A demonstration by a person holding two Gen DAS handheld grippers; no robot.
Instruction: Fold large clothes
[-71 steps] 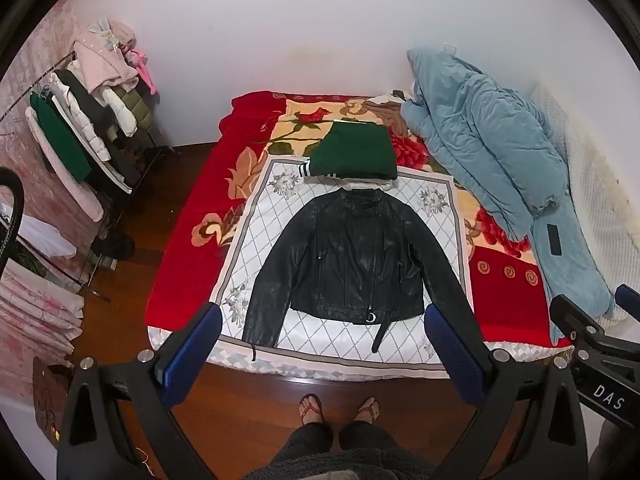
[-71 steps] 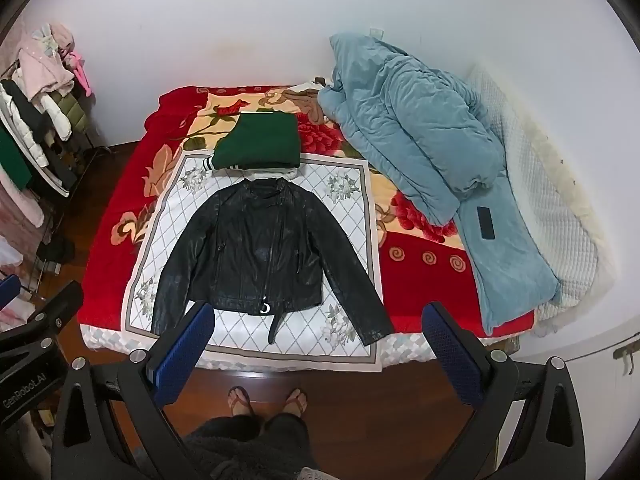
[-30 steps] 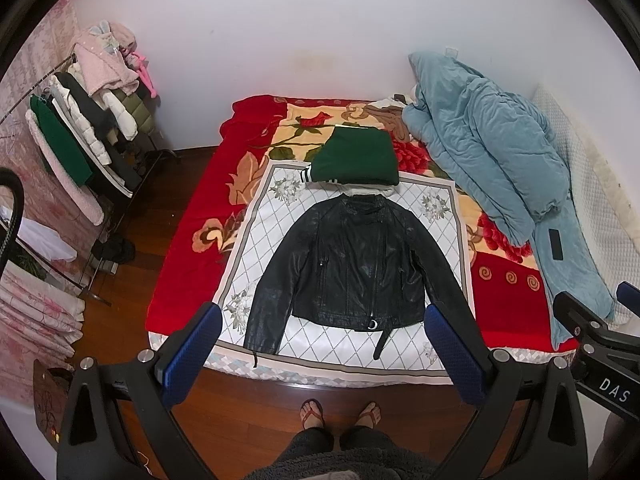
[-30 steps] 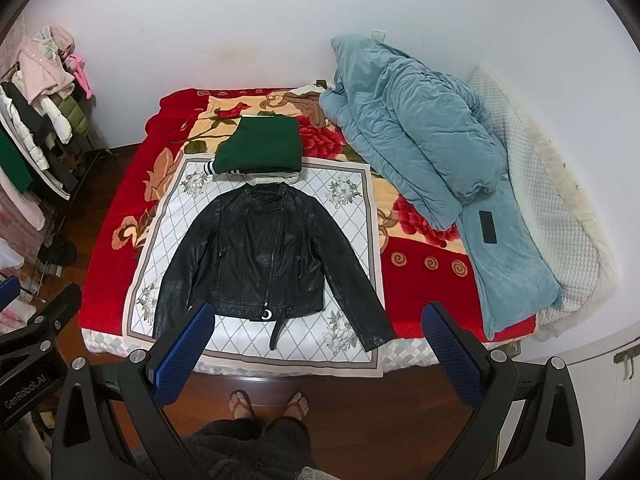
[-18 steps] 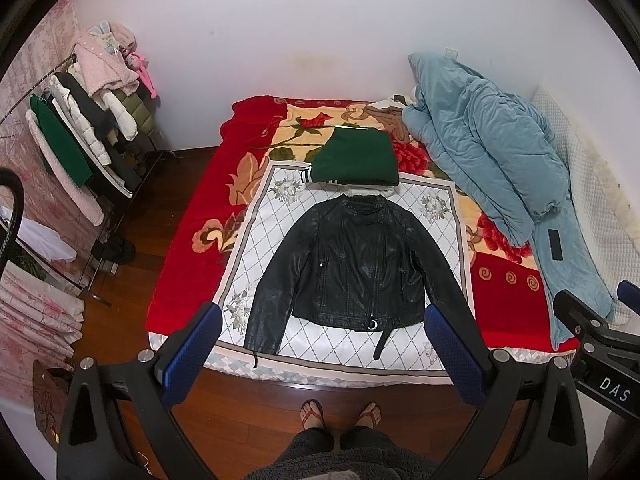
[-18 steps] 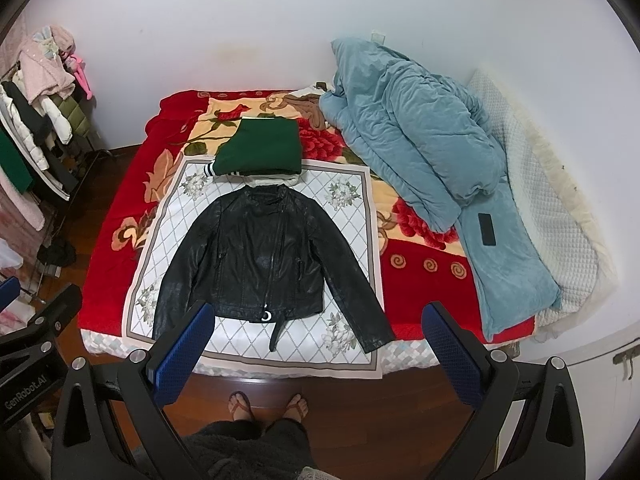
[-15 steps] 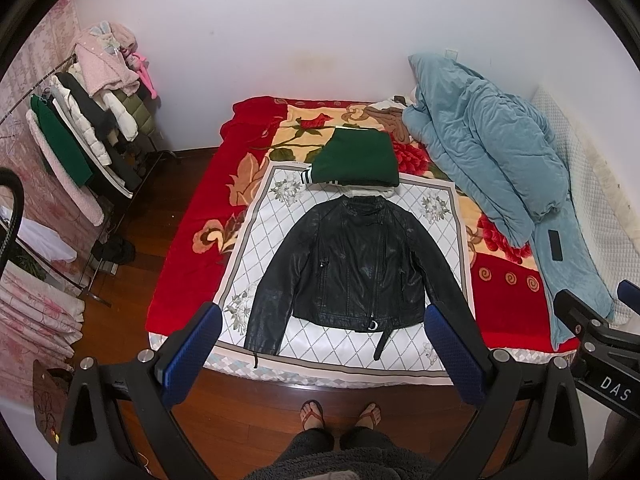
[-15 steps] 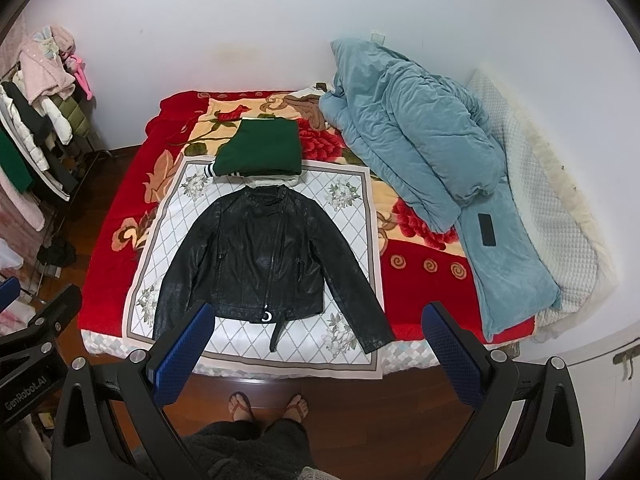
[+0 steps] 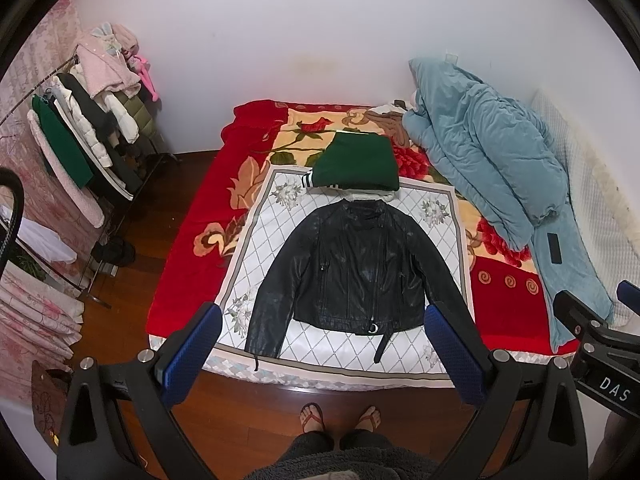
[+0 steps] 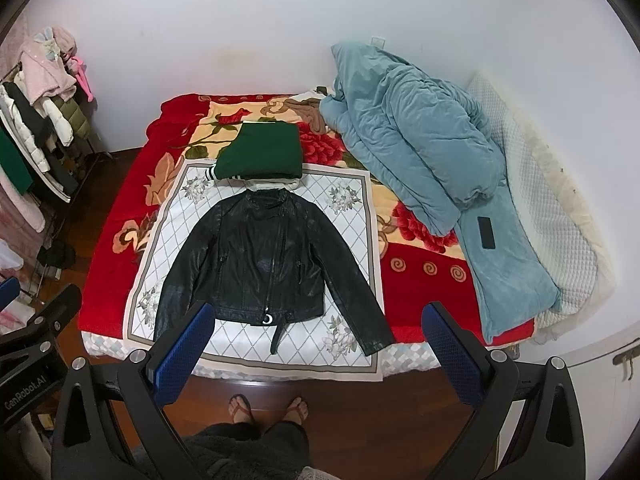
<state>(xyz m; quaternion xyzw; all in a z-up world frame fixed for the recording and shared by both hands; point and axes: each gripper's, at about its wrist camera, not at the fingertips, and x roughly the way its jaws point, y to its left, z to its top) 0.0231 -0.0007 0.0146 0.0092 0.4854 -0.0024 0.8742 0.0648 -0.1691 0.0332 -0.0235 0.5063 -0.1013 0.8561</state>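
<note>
Both claws held high over the floor at the foot of the bed (image 9: 180, 280), nothing in them: left claw (image 9: 320, 332) w/ blue pads (image 9: 188, 356) spread wide apart, right claw (image 10: 316, 332) same, pads (image 10: 448, 352) wide apart, neither touching any cloth. Jacket (image 9: 356, 268), black leather, lies flat face-up on a white diamond-pattern cloth (image 9: 264, 232) that covers the near-centre of the bed; collar toward the wall, hem toward the foot, both sleeves angled out & down, zip closed, belt strap (image 9: 382, 344) w/ ring trailing off the hem onto the cloth. In right wrist view the jacket (image 10: 264, 256) sits between the two pads, left sleeve end partly hidden behind the left pad. Just beyond the collar, a folded green top (image 9: 356, 160) rests on something white, touching or nearly touching the collar; can't tell which. Red floral blanket (image 9: 192, 224) under it all. Blue quilt (image 10: 420, 160) bunched along the bed's right side, dark phone-like slab (image 10: 486, 232) on it. Clothes rack (image 9: 88, 144) by the left wall. Person's feet in sandals (image 9: 312, 416) on the wood floor, just short of the bed edge.
</note>
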